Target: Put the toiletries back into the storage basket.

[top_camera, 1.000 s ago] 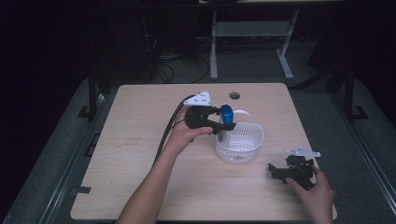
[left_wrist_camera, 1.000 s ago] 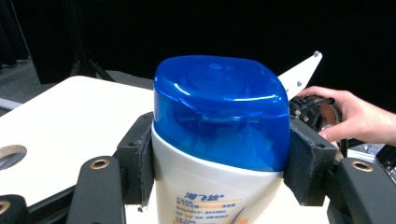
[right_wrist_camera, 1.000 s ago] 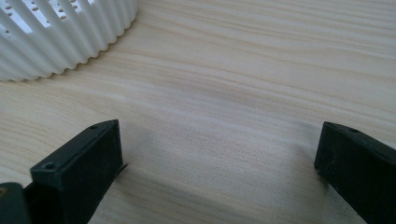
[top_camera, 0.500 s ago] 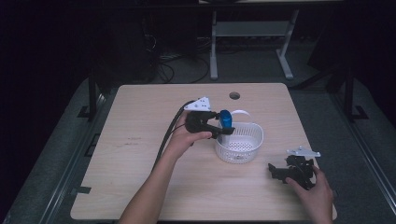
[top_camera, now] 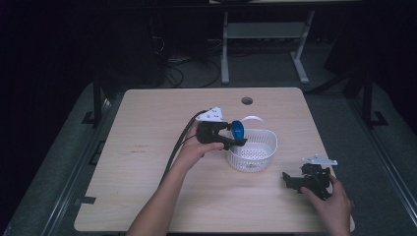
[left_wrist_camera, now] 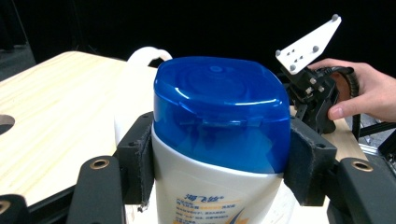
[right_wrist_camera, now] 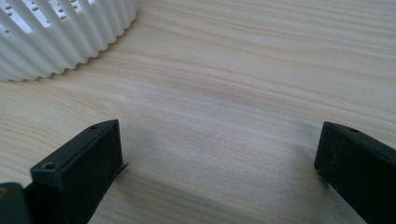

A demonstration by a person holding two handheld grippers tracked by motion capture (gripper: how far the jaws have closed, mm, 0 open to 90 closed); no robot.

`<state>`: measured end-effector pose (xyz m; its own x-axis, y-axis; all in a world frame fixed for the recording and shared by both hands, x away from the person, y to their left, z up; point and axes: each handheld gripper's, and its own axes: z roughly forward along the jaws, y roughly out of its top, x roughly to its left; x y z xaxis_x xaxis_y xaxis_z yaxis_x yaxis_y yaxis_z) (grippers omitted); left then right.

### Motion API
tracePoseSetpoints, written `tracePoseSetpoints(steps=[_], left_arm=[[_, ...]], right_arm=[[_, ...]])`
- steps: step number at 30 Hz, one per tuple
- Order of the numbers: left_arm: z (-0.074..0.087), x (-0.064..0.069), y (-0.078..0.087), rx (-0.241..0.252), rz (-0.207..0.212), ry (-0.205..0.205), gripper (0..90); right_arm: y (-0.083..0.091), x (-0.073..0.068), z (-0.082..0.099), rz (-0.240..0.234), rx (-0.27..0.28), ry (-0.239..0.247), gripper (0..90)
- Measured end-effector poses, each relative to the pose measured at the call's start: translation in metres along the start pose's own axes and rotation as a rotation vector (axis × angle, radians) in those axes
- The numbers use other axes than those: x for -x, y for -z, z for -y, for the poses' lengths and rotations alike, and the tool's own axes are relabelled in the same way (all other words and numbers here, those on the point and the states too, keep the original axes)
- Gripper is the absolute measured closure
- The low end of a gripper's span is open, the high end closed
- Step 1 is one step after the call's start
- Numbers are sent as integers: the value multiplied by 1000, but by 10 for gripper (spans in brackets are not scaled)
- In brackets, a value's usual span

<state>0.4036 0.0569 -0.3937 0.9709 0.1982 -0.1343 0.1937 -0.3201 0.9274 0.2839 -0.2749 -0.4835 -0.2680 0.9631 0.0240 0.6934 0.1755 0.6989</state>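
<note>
Light wood-grain bench [top_camera: 147, 147] takes the middle of the high view, dark floor all round, a round cable hole [top_camera: 247, 101] near its far edge at upper centre.

White slatted plastic basket [top_camera: 252, 153] sits right of centre on the bench, hoop handle upright at its far side. Its ribbed wall also shows in the upper left corner of the right gripper view [right_wrist_camera: 60, 37].

Shampoo bottle [left_wrist_camera: 219, 154]: white body, blue flip cap [left_wrist_camera: 219, 112], printed label low on the front. In the high view it shows as a blue cap [top_camera: 238, 130] at the basket's upper left rim, over the basket edge. Whether the bottle's base touches the basket I can't tell.

Left claw [left_wrist_camera: 219, 165]: both pads clamped on the bottle just under the cap, one each side, jaws fairly wide because the bottle is wide. In the high view it sits centre frame [top_camera: 231, 136], held by the left hand [top_camera: 196, 147], pointing right toward the basket, cable trailing back toward lower left.

Right claw [right_wrist_camera: 219, 163]: jaws wide apart with nothing but bare wood between them, low over the bench. In the high view it's at lower right [top_camera: 290, 181], near the bench's right edge, well apart from the basket, gripped by the right hand [top_camera: 332, 204].
</note>
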Motion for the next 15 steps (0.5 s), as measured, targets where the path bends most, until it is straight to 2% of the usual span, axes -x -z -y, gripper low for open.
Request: tracePoseSetpoints(steps=[6, 15], left_arm=[[4, 1, -3, -11, -5, -1, 366], [8, 1, -2, 7, -11, 3, 362]], right_arm=[[0, 0, 0, 0, 0, 0, 5], [0, 0, 0, 0, 0, 0, 5]])
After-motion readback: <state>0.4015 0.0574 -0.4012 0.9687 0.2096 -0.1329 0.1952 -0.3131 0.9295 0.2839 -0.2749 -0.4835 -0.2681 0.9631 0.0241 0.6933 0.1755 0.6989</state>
